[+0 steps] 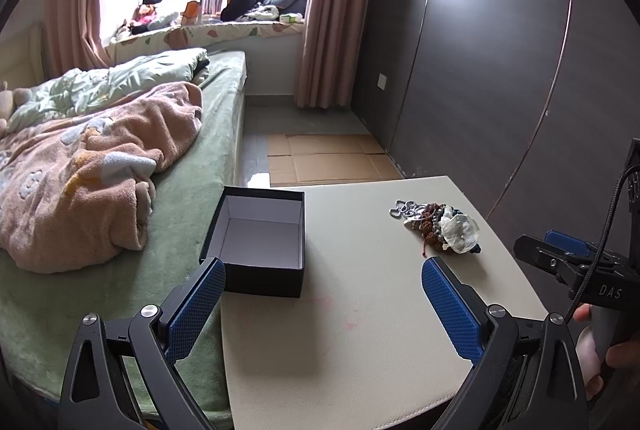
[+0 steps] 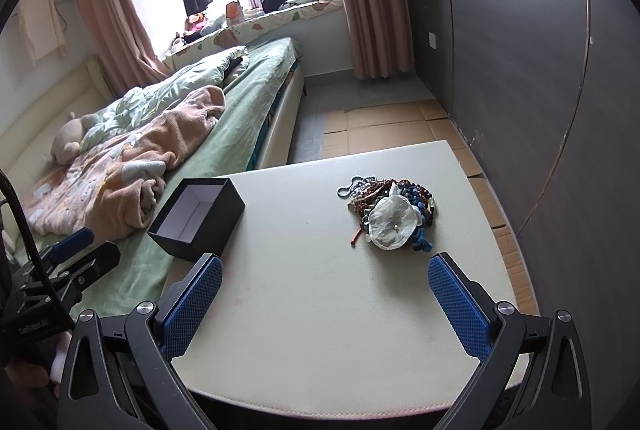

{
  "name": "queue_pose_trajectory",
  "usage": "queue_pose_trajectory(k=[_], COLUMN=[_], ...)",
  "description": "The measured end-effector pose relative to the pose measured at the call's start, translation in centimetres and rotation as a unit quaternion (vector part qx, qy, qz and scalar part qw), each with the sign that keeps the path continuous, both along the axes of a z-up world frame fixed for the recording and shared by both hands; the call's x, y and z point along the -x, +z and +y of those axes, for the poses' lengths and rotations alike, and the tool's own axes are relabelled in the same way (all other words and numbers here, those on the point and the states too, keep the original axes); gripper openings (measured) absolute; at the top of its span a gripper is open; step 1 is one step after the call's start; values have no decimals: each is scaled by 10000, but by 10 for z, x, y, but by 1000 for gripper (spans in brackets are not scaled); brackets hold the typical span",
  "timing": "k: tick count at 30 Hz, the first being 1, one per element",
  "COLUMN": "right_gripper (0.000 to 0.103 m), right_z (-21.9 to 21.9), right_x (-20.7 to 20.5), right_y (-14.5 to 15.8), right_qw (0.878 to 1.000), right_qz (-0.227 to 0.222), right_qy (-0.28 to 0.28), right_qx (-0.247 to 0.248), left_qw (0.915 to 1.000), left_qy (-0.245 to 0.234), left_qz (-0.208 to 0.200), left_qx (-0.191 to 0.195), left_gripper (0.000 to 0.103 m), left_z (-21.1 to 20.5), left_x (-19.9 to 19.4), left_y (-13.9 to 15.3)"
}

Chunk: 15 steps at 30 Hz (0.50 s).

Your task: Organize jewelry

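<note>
A pale table stands beside the bed. On it, the open black box sits at the bed-side edge; the jewelry heap lies well apart from it. Tangled, light, snag-prone strands: pinch one bead strand. Left hand-held gripper and right hand-held gripper both gape, empty.

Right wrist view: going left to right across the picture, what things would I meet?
Pink blanket → black open box → bare stretch of white table → pile of jewelry → dark wall panel.
</note>
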State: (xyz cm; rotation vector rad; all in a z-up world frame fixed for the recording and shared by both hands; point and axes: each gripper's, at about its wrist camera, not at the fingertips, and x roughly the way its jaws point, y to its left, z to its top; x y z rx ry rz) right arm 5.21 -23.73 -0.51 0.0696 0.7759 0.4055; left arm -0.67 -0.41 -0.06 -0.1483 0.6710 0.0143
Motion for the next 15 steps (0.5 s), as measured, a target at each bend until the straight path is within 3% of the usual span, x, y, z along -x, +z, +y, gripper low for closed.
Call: queue_pose_trajectory(k=[9, 15], right_gripper=[103, 103], right_z=[-26, -49], right_x=[-21, -40], right_y=[-6, -21], right_qw=[9984, 9936], right_qz=[132, 557], right_qy=[-486, -733], right_qx=[-253, -650], left_qw=[9997, 9992], left_qy=[-25, -88], left_qz=[-48, 166], left_qx=[240, 350], left_gripper=[99, 99], left_z=[-5, -14], left_x=[-18, -42], left_y=[-4, -23])
